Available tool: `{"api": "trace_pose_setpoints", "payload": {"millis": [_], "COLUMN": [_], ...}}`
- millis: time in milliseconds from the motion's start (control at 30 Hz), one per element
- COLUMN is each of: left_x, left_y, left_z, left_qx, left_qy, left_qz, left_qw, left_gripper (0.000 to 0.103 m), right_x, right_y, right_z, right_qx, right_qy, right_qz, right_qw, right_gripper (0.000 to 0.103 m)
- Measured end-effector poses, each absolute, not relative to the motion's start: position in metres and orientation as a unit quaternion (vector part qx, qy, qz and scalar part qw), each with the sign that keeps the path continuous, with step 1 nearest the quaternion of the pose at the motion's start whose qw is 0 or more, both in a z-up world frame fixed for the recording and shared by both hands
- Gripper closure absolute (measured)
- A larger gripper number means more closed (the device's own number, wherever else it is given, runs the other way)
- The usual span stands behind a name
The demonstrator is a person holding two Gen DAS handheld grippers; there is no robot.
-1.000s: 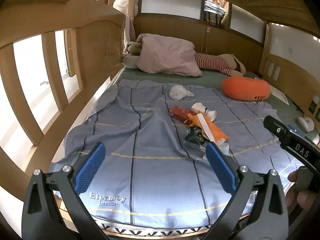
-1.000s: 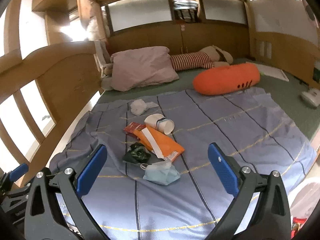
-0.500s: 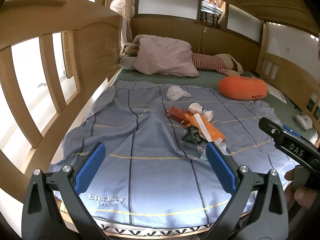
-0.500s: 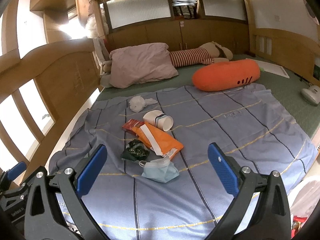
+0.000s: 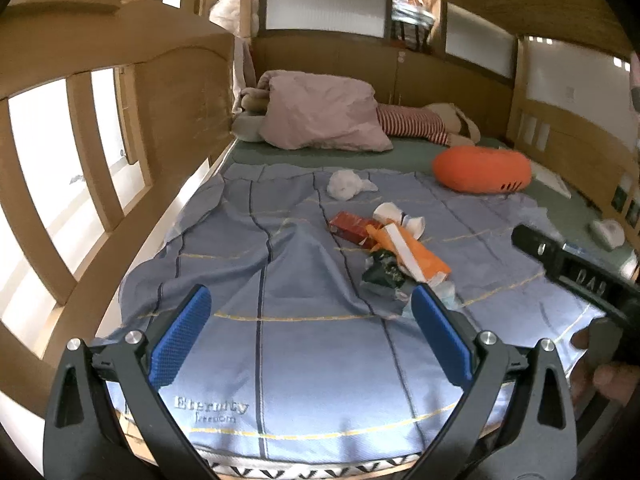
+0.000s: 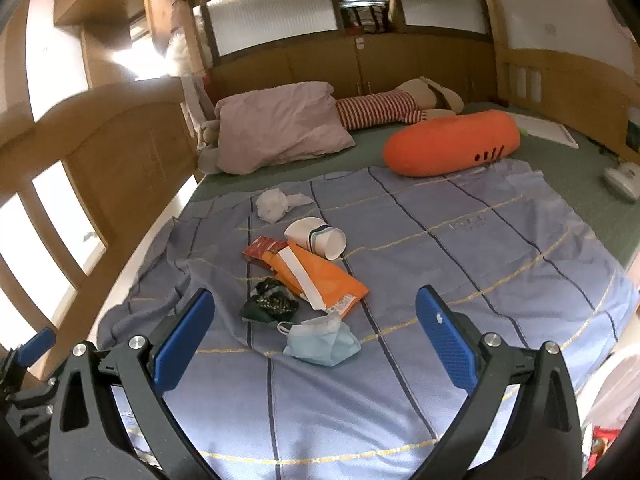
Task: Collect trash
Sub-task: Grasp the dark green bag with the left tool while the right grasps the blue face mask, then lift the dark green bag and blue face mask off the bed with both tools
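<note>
Trash heaped mid-blanket, both grippers hovering empty.
Since a second ago both views sit slightly nearer the blue blanket (image 6: 460,248); left gripper (image 5: 308,340) and right gripper (image 6: 316,340) stay spread wide; orange packet (image 6: 324,276), paper cup (image 6: 316,236), face mask (image 6: 320,344) unmoved at its middle.

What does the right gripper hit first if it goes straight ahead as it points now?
Likely the blue face mask, which lies nearest between the open fingers of the right gripper, just left of centre. Beyond it sit the orange packet and paper cup. Depth is unclear; it may meet the blanket first.
</note>
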State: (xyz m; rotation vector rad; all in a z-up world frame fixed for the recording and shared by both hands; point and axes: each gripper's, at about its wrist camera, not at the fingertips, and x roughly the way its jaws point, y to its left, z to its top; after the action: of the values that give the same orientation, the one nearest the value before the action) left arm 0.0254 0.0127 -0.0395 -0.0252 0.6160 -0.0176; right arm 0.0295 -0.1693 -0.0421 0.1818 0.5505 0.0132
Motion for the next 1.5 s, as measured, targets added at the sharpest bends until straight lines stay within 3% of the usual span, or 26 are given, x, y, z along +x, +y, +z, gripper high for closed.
{"api": "trace_pose_setpoints", "payload": {"millis": [233,367,533,633,667,700,767,933,967,1067,1100,1333,1500], "left_x": [0.047,0.059,0.101,0.139,0.147,0.157,0.177,0.207,0.212,0.223,0.22,0.13,0.069], "left_y": [-0.003,-0.004,-0.009,-0.023,-0.025,-0.029,-0.042,-0.087,-0.096,-0.105,-0.102,-0.051,-0.011], "left_z": [-0.058,-0.058,-0.063,-0.073,-0.075,-0.079,-0.088,-0.129,-0.143,-0.183,-0.184,-0.064,-0.039], "left_qx": [0.0,0.002,-0.007,0.006,0.005,0.005,0.007,0.063,0.084,0.108,0.098,0.046,0.065], "left_qy": [0.336,0.333,0.347,0.36,0.361,0.361,0.366,0.41,0.426,0.484,0.483,0.361,0.305], "left_qz": [-0.043,-0.049,-0.062,-0.083,-0.088,-0.093,-0.104,-0.153,-0.151,-0.146,-0.148,-0.163,-0.091], "left_qw": [0.941,0.942,0.936,0.929,0.928,0.928,0.925,0.897,0.888,0.856,0.857,0.917,0.946], "left_gripper": [0.003,0.003,0.003,0.003,0.003,0.003,0.004,0.007,0.01,0.058,0.062,0.065,0.063], "right_x": [0.06,0.099,0.146,0.163,0.169,0.171,0.168,0.114,0.113,0.117,0.117,0.117,0.11], "right_y": [-0.179,-0.181,-0.179,-0.169,-0.166,-0.165,-0.18,-0.253,-0.254,-0.246,-0.241,-0.226,-0.19], "right_z": [-0.058,-0.093,-0.141,-0.163,-0.172,-0.179,-0.174,-0.1,-0.099,-0.102,-0.101,-0.088,-0.081], "right_qx": [0.122,0.126,0.159,0.153,0.145,0.139,0.181,0.279,0.282,0.282,0.273,0.218,0.146], "right_qy": [0.307,0.406,0.509,0.546,0.564,0.579,0.575,0.38,0.376,0.387,0.39,0.372,0.391], "right_qz": [-0.008,0.001,0.022,0.029,0.032,0.03,0.029,-0.049,-0.048,-0.027,-0.024,-0.009,0.04], "right_qw": [0.944,0.905,0.846,0.823,0.813,0.803,0.797,0.881,0.881,0.877,0.879,0.902,0.908], "right_gripper": [0.004,0.004,0.012,0.031,0.047,0.071,0.089,0.09,0.09,0.09,0.09,0.09,0.09]}}
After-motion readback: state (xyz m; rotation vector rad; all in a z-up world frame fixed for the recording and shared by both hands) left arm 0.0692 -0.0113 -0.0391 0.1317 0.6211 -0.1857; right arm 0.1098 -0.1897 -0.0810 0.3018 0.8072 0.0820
